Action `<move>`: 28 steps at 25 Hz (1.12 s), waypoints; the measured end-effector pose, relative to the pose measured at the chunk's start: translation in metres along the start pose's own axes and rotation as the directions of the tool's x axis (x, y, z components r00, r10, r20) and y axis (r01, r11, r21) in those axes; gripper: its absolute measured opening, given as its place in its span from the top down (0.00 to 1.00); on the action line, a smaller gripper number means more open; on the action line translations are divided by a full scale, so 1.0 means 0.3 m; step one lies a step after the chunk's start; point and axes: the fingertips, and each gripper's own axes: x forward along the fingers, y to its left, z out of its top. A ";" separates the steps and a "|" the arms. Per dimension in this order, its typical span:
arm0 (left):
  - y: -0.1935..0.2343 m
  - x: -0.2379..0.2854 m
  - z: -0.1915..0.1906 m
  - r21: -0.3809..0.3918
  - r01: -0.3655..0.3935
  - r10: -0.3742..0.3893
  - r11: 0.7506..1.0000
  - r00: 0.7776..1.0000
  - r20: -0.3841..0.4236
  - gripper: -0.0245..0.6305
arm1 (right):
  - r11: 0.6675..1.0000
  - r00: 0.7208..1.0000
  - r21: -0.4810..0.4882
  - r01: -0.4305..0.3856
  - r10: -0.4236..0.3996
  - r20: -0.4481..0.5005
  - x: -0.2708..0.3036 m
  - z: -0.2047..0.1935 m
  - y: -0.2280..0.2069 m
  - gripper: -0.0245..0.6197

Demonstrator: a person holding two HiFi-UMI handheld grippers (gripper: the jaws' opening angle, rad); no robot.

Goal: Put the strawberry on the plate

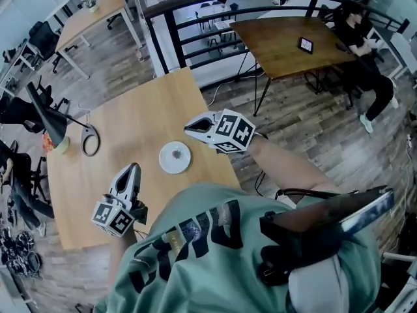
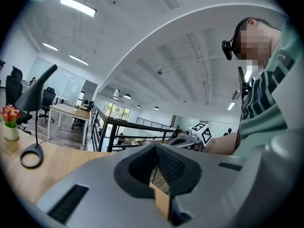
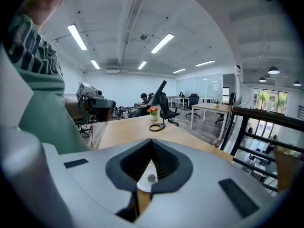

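Floor: grey-brown planks (image 1: 306, 109) are running under all the furniture.
Railing: black bars (image 1: 172, 36) are curving behind the near table.
Tables: a pale wooden table (image 1: 143, 109) is standing nearest; a darker table (image 1: 280, 44) is standing beyond (a person (image 1: 365, 44) is sitting there).
Light: ceiling strip lamps (image 3: 78, 37) are glowing.
Lamp: a black desk lamp (image 1: 45, 113) is leaning over the pale table.

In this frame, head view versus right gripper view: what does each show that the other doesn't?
Only the head view: the seated person in black, and the marker cube on the right gripper. Only the right gripper view: the ceiling lights and that gripper's jaws, shut with nothing between them. Both: the white plate with a small object on it, the desk lamp and the left gripper.
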 end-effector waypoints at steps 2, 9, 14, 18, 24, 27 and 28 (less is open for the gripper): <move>-0.005 -0.008 0.009 -0.006 -0.002 0.002 1.000 1.000 0.011 0.96 | 1.000 1.000 0.004 0.008 -0.008 0.026 -0.035 0.032 0.010 0.95; -0.035 -0.017 0.014 -0.012 0.009 -0.009 1.000 1.000 0.018 0.96 | 0.997 0.987 0.074 0.011 -0.022 0.157 -0.146 0.149 0.060 0.95; -0.074 -0.031 0.033 -0.006 0.025 -0.025 1.000 0.999 0.025 0.96 | 0.994 0.976 0.109 -0.004 -0.020 0.219 -0.199 0.200 0.102 0.95; -0.091 -0.047 0.047 -0.015 0.024 -0.023 1.000 0.999 0.036 0.96 | 0.995 0.972 0.098 -0.016 -0.007 0.234 -0.223 0.221 0.130 0.95; -0.105 -0.046 0.034 -0.032 0.031 -0.029 0.999 0.999 0.034 0.96 | 0.993 0.971 0.114 -0.040 0.012 0.239 -0.208 0.211 0.152 0.95; -0.107 -0.047 0.028 -0.038 0.029 -0.028 0.999 0.999 0.028 0.96 | 0.990 0.972 0.134 -0.052 0.019 0.236 -0.191 0.195 0.153 0.95; -0.105 -0.048 0.026 -0.038 0.028 -0.027 0.999 0.999 0.026 0.96 | 0.988 0.971 0.142 -0.054 0.019 0.237 -0.187 0.192 0.151 0.95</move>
